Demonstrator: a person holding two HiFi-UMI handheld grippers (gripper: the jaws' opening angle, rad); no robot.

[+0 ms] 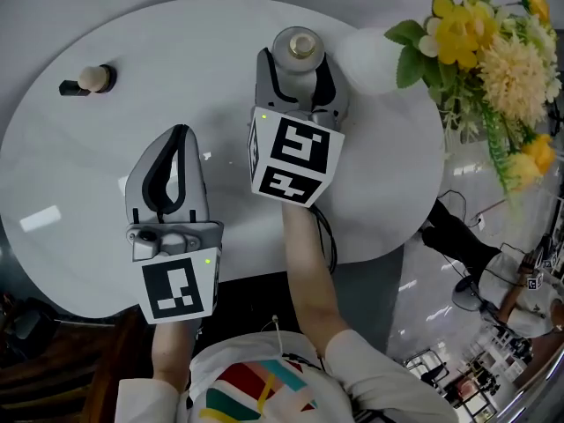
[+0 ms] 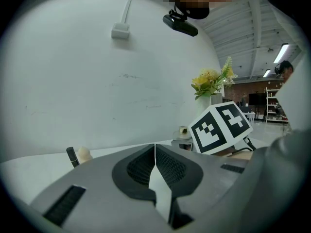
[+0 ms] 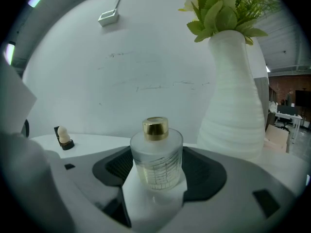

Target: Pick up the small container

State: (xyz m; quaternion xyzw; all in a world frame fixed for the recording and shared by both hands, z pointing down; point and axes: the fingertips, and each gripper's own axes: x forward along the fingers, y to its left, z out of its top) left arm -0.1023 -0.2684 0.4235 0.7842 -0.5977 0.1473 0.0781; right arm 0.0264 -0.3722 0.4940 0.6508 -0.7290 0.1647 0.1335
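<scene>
The small container [image 1: 299,47] is a frosted glass bottle with a gold cap, at the far middle of the round white table [image 1: 79,192]. My right gripper [image 1: 298,70] is shut on it, one jaw on each side. In the right gripper view the small container [image 3: 156,149] stands upright between the black pads of the right gripper [image 3: 155,176]. My left gripper [image 1: 180,133] hovers over the table nearer the person, to the left of the right one, and holds nothing. In the left gripper view the left gripper [image 2: 155,152] has its jaws pressed together.
A white ribbed vase [image 1: 374,60] of yellow flowers [image 1: 485,33] stands just right of the container, close to the table's right edge; the vase [image 3: 235,106] looms beside the right jaw. A small cream knob on a black base [image 1: 88,80] sits far left.
</scene>
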